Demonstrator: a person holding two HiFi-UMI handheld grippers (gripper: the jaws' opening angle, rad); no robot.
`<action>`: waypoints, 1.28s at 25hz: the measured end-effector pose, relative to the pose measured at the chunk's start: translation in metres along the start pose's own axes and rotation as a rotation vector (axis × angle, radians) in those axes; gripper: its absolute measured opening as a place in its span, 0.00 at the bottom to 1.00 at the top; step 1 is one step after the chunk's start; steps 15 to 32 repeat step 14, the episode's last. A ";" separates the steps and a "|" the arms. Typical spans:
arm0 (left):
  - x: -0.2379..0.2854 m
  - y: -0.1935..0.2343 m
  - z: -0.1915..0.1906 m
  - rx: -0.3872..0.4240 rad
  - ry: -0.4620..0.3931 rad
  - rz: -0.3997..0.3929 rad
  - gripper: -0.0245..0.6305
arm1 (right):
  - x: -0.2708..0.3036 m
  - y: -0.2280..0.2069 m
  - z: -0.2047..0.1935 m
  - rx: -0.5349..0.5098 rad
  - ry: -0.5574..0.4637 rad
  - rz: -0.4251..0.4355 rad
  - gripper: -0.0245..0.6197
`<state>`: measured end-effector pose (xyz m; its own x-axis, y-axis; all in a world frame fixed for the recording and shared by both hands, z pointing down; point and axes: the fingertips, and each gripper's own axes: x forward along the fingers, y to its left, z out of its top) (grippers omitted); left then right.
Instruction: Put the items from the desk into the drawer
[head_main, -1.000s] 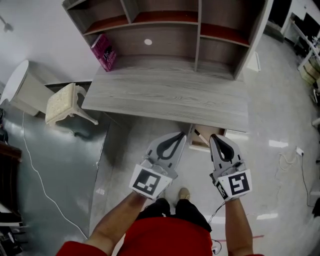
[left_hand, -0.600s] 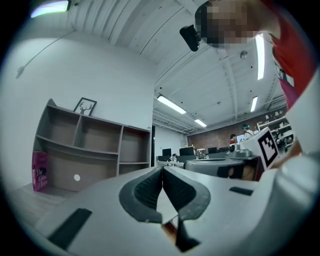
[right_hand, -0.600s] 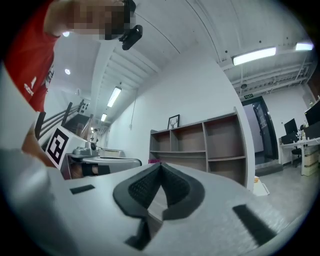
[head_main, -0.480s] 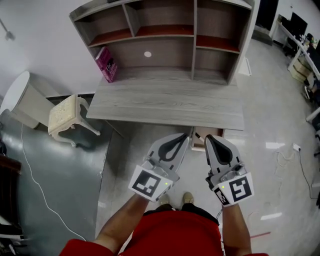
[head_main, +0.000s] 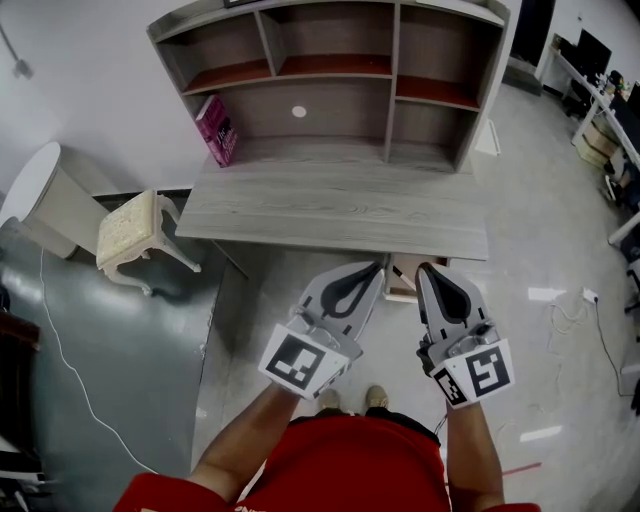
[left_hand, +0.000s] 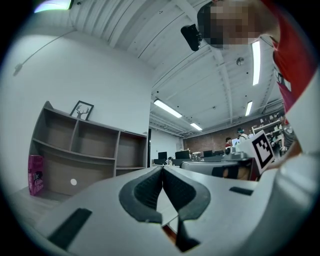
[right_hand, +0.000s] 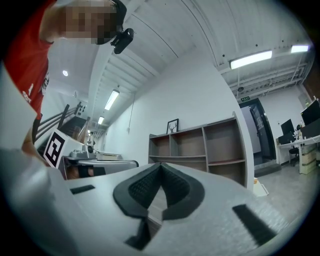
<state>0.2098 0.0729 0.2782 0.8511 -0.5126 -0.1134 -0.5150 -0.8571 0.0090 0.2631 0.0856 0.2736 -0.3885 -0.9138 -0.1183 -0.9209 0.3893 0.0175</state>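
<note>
A grey wooden desk (head_main: 340, 205) with a shelf hutch stands ahead of me. A pink book (head_main: 217, 130) leans upright at the desk's back left, and the same pink book (left_hand: 35, 181) shows at the left of the left gripper view. Under the desk's front edge, part of a light wooden drawer (head_main: 403, 283) sticks out. My left gripper (head_main: 375, 268) and right gripper (head_main: 425, 270) hover side by side in front of the desk, pointing at it. Both are shut with nothing between the pads (left_hand: 150, 190), (right_hand: 147, 187).
A cream stool (head_main: 135, 225) and a white round table (head_main: 30, 175) stand left of the desk. A small framed picture (left_hand: 81, 110) sits on top of the hutch. A cable (head_main: 70, 340) trails over the floor at the left. More desks and people are far off to the right.
Both grippers have lifted a little and stayed shut side by side. The head view has tilted, so more of the hutch shows.
</note>
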 end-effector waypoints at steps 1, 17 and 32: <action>0.000 -0.001 0.000 0.000 -0.001 -0.003 0.05 | -0.001 -0.001 0.000 -0.001 0.001 -0.004 0.04; 0.002 -0.003 0.002 0.001 -0.002 -0.022 0.05 | -0.004 0.000 -0.005 -0.001 0.021 -0.011 0.04; 0.002 -0.003 0.002 0.001 -0.002 -0.022 0.05 | -0.004 0.000 -0.005 -0.001 0.021 -0.011 0.04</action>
